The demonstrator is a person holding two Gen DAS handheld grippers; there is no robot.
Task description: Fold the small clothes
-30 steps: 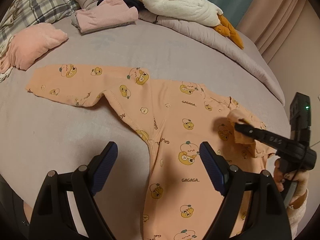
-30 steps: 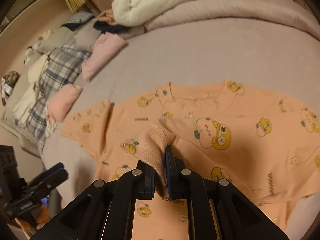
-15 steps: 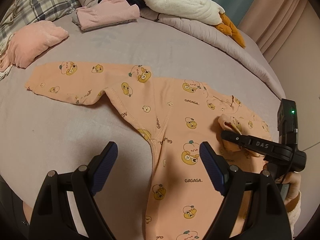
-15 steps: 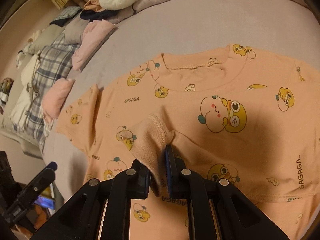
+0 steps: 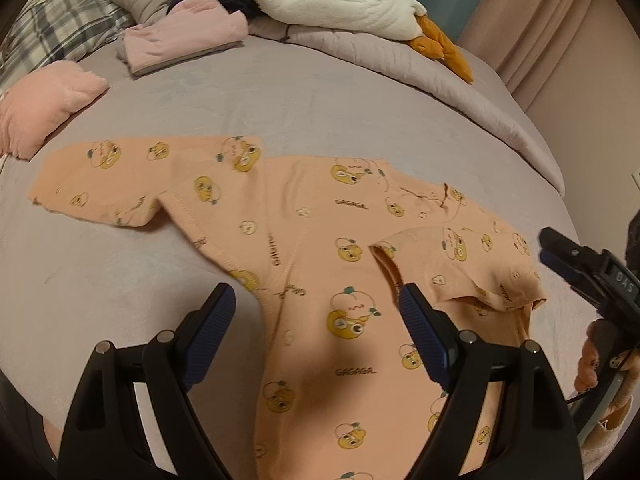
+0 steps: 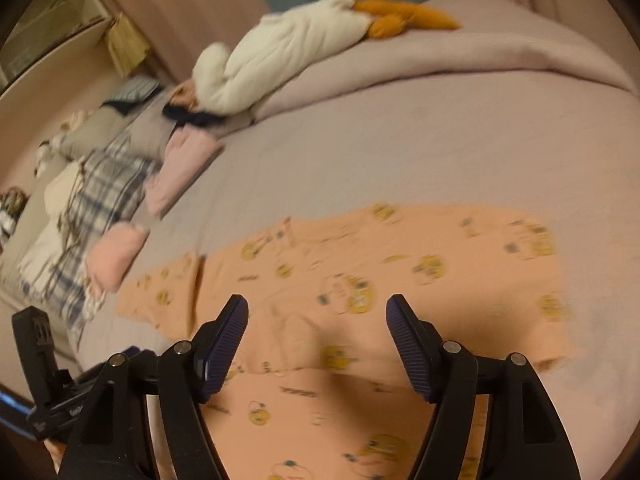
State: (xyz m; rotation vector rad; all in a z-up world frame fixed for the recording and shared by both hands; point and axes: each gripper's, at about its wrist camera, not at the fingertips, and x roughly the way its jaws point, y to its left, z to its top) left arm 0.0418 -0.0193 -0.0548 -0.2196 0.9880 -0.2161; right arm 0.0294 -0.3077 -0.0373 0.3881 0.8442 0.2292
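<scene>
An orange baby romper (image 5: 304, 248) with yellow cartoon prints lies flat on the grey bed. Its right sleeve (image 5: 452, 264) is folded in across the chest; its left sleeve (image 5: 120, 184) lies stretched out to the left. My left gripper (image 5: 316, 320) is open and empty, hovering over the romper's waist. My right gripper (image 6: 316, 336) is open and empty above the folded sleeve; the romper (image 6: 360, 292) is blurred in that view. The right gripper also shows at the right edge of the left wrist view (image 5: 576, 268).
At the back lie a folded pink garment (image 5: 184, 40), a pink fleece bundle (image 5: 44, 100), a plaid pillow (image 5: 60, 24), a white plush goose (image 5: 340, 0) and a rolled grey duvet (image 5: 440, 88). Bare grey sheet (image 5: 100, 272) lies left of the romper.
My right gripper carried the right sleeve across the chest, opened, let it go and drew back. The left gripper stayed open over the waist.
</scene>
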